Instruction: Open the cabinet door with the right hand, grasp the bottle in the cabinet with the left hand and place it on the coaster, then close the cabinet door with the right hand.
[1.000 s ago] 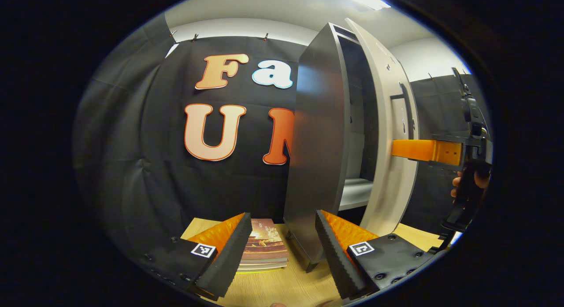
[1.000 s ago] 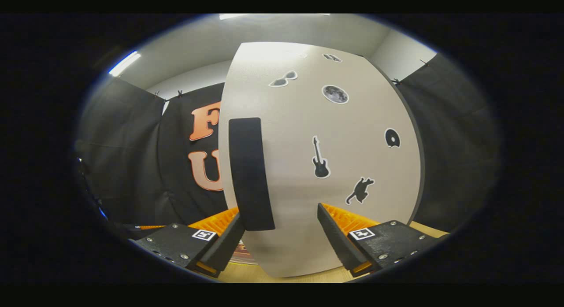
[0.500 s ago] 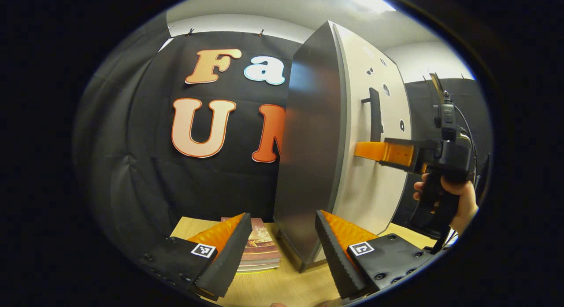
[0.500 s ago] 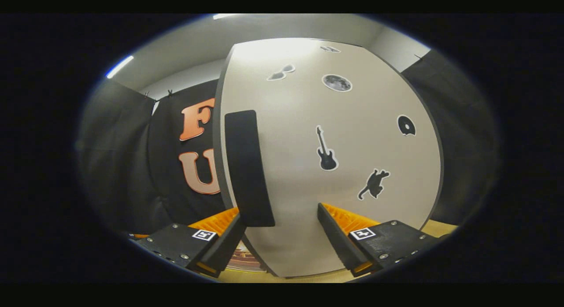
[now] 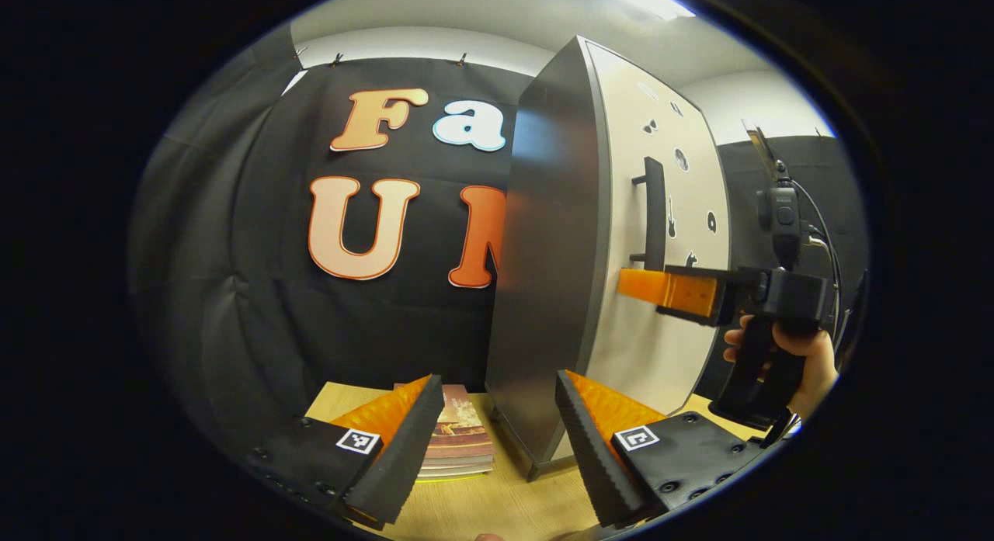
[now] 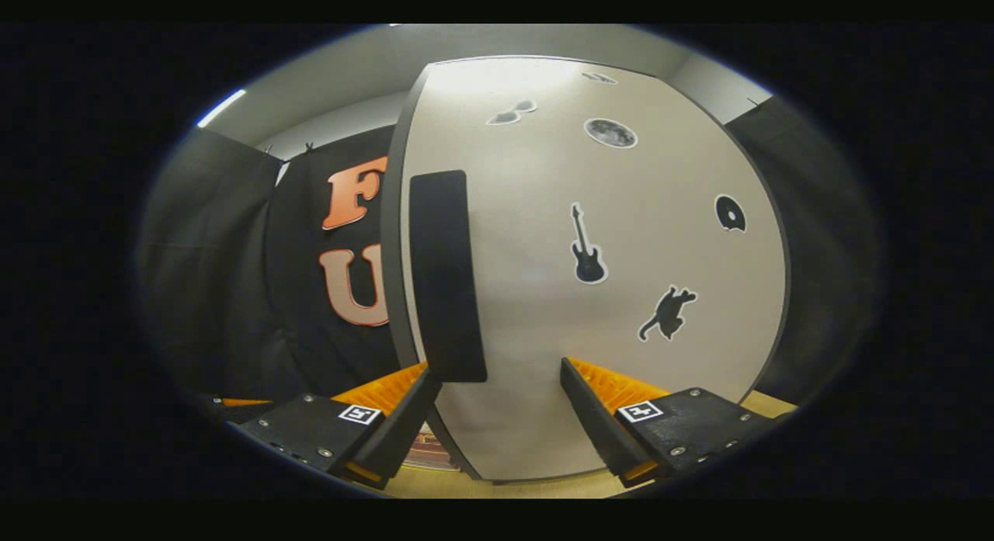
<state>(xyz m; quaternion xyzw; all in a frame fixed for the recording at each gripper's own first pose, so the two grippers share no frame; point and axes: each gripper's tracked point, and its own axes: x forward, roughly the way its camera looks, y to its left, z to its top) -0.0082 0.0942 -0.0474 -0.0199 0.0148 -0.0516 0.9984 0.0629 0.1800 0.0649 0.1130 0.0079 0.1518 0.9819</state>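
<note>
At centre frame, your spread, empty right gripper (image 6: 497,401) faces the stiff, hinged beige cabinet door (image 6: 590,308); take its rigid black bar handle (image 6: 446,277), while your left gripper (image 5: 497,440) waits unclenched.

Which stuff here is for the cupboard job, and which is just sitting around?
For the job:
- cabinet door, shut
- door handle
- right claw, open, facing the door
- left claw, open, holding nothing

Just lying about:
- stack of books on the table
- stickers on the door
</note>
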